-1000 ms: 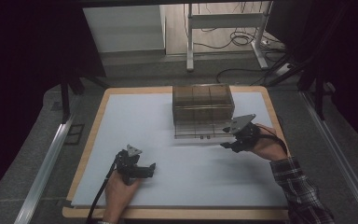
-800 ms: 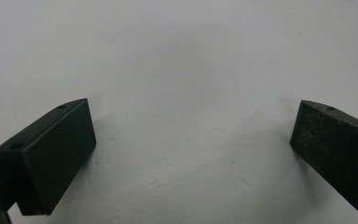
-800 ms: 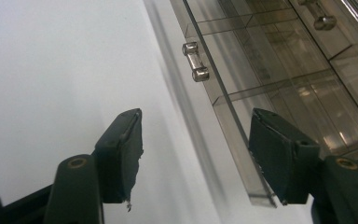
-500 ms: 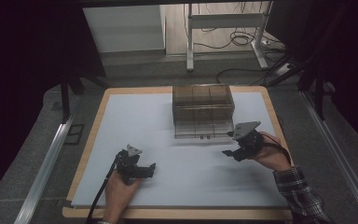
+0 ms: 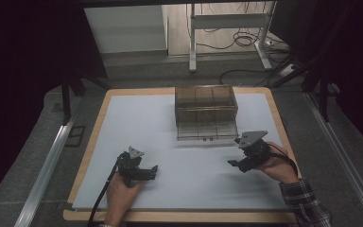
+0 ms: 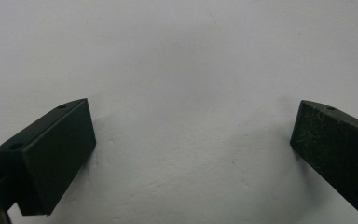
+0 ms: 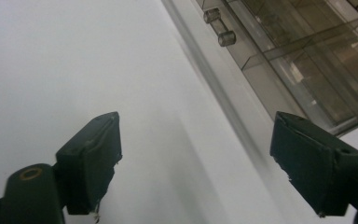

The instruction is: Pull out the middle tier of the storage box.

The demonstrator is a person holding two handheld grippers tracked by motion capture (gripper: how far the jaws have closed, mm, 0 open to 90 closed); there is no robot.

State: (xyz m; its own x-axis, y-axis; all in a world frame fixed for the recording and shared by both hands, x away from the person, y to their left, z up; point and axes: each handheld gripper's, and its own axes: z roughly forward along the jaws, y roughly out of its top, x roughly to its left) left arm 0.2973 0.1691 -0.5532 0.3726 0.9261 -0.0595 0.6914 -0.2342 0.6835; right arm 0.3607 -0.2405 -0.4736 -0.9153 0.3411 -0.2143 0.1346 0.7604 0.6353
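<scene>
Since the earlier high view, the right gripper [image 5: 234,163] has drawn back from the clear plastic drawer box [image 5: 206,111] toward the near edge of the table [image 5: 94,142], and its jaws have just been opening with nothing between them. Its hand now sits off the box's near right corner, near it but apart. The left gripper [image 5: 153,169] has kept its place, well clear of the box to the near left.

Nearest the person, the left gripper lies low over the white mat [image 5: 137,118], held by a hand [image 5: 120,194] that comes in from the bottom edge; in the left gripper view its two black pads [image 6: 51,154] stand wide apart over bare white surface, holding nothing. A little farther out, the right gripper view shows its own pads [image 7: 91,158] also spread wide and empty, with the box's front face and two small round knobs [image 7: 226,38] rising beyond them.

Farther still, the box stands upright on the far middle of the mat, its smoky walls showing inner dividers. Behind the box, past the table's far edge, cables [image 5: 246,40] lie on the floor around white table legs [image 5: 192,38].
</scene>
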